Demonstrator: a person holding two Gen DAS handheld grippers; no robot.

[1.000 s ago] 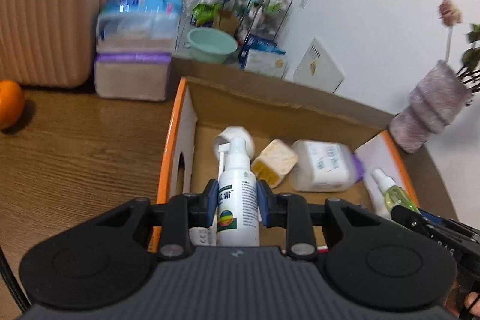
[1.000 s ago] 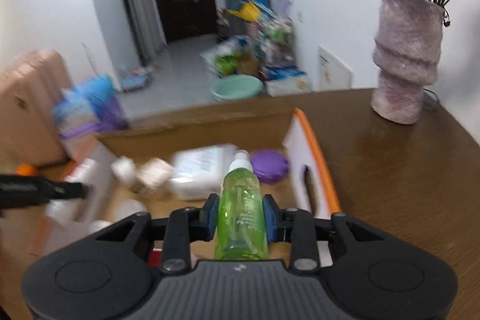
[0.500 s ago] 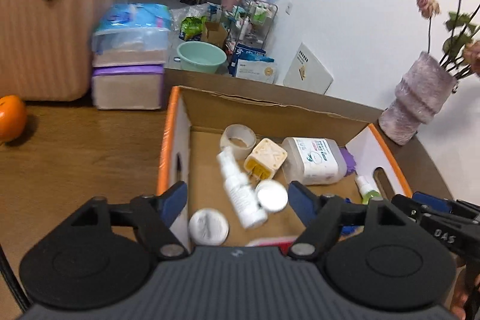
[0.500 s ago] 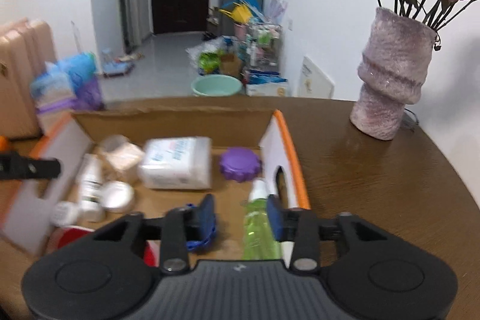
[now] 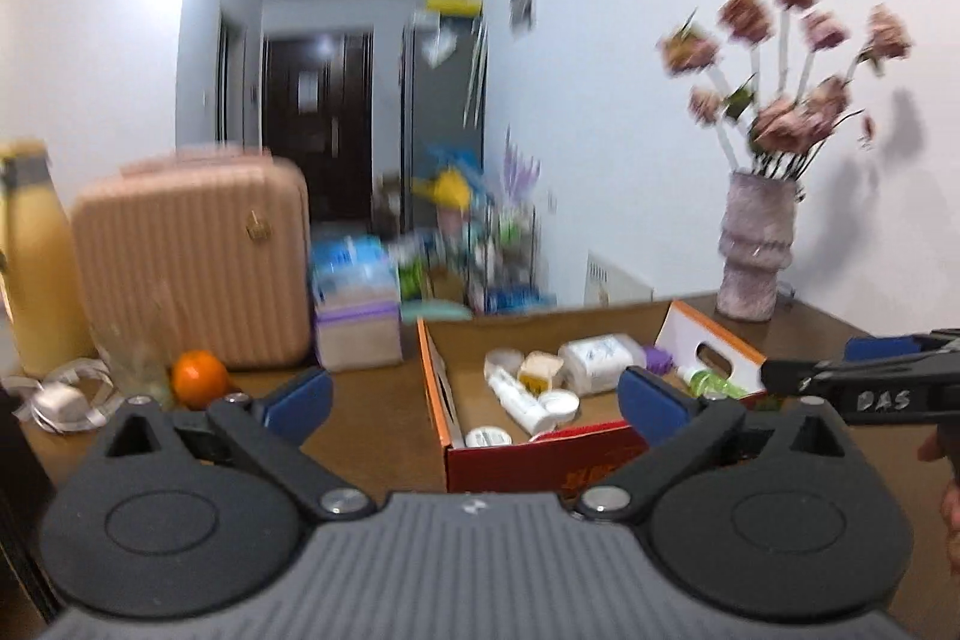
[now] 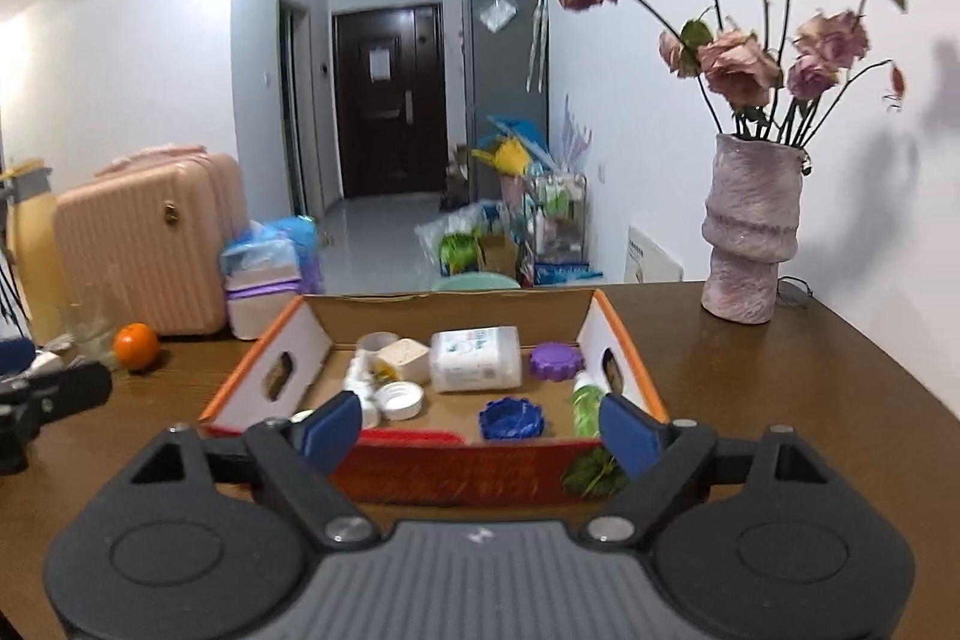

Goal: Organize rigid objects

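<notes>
Now the box [image 6: 432, 472] sits mid-bench with the white spray [image 5: 521, 403] lying inside near its left wall and the green spray [image 6: 585, 409] lying along its right wall, both likely placed flat so they cannot topple. Left gripper [image 5: 474, 397] and right gripper [image 6: 480, 427] hang in front of the box, jaws opening, empty. An orange [image 6: 137, 346] sits left of the box, a vase [image 6: 750, 235] right

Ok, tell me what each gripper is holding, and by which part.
Nothing. The left gripper and right gripper have jaws opening and empty.
</notes>
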